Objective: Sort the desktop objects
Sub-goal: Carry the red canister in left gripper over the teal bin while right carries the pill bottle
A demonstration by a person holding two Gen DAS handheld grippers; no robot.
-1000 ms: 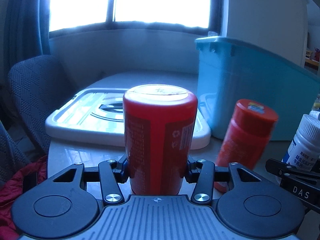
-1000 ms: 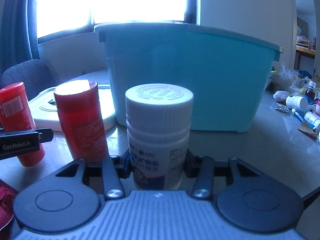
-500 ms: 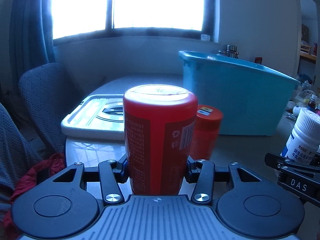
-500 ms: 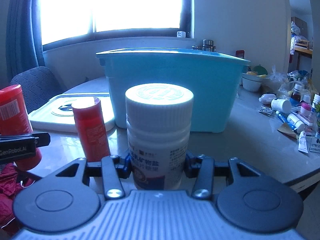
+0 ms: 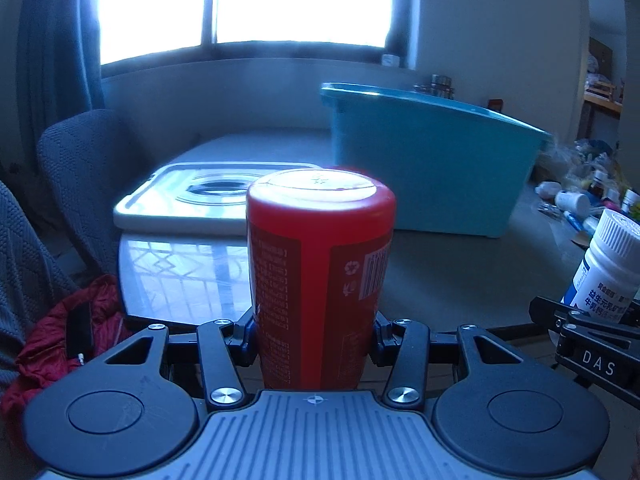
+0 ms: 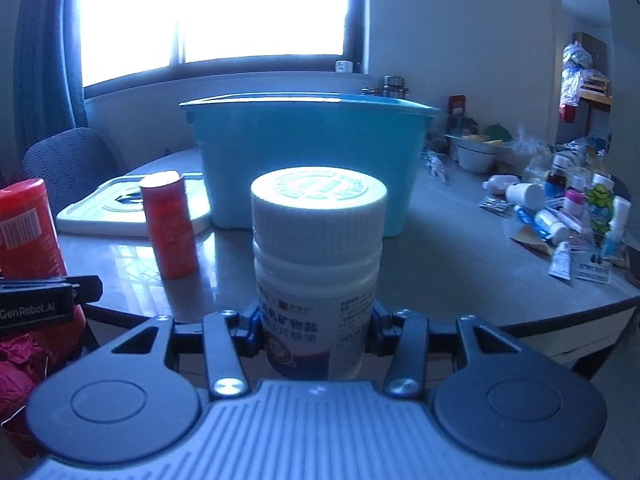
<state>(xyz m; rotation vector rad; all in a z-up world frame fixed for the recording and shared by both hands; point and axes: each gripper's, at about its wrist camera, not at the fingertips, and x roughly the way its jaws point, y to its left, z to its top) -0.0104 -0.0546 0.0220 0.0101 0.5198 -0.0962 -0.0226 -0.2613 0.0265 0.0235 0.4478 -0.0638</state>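
The left gripper (image 5: 316,336) was clamped on an upright red canister (image 5: 318,276), its pads pressing both sides near the base, while the right gripper (image 6: 316,332) was likewise closed on an upright white pill bottle (image 6: 318,268) with a ribbed cap (printed label too blurred to read). Ahead on the table (image 6: 440,248) stood a teal storage bin (image 6: 312,160), its pale lid (image 6: 100,216) lying flat just to the left. A second red canister (image 6: 170,224) stood upright in front of that lid, and small bottles and tubes (image 6: 560,216) lay scattered well off to the right.
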